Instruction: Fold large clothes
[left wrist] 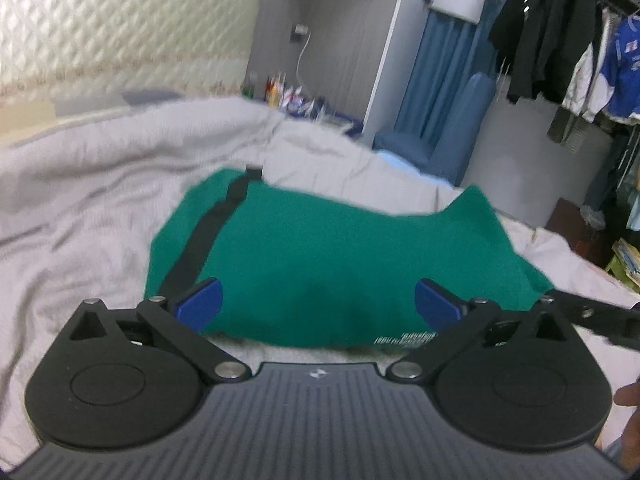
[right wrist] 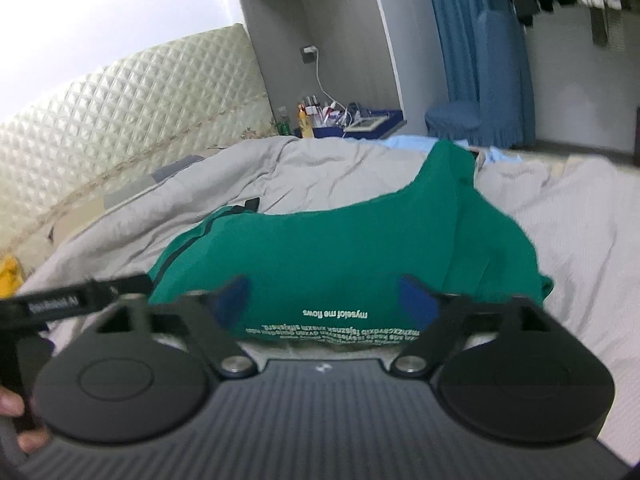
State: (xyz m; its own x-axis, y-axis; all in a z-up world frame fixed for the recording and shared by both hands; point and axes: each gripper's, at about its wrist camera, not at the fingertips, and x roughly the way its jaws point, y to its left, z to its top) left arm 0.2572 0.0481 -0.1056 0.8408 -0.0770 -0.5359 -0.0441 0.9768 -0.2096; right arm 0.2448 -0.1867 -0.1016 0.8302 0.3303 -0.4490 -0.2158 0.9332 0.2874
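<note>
Left claw (left wrist: pixel 318 306) of mine hangs with its 2 blue fingers (left wrist: pixel 200 304) spread wide and nothing between them, just above the near hem of the green garment (left wrist: pixel 320 248). My right claw (right wrist: pixel 326 306) is the same: gaping, gripping nothing, poised over the hem where white lettering (right wrist: pixel 336 320) runs upside down.

That garment lies flattened on the grey bed cover (left wrist: pixel 80 184), a black strap (left wrist: pixel 208 228) running along its left edge and one corner peaking up at the far right. Bare cover stretches wide to the left and to the right of it, so both sides give room to move; the near edge lies just ahead of my claw bodies.

Beyond the bed, a quilted headboard (right wrist: pixel 120 92) closes off the left. A cluttered nightstand (right wrist: pixel 340 120) sits at the far end, a blue-covered chair (right wrist: pixel 472 112) stands beside it, and hanging clothes (left wrist: pixel 560 40) crowd the right.
</note>
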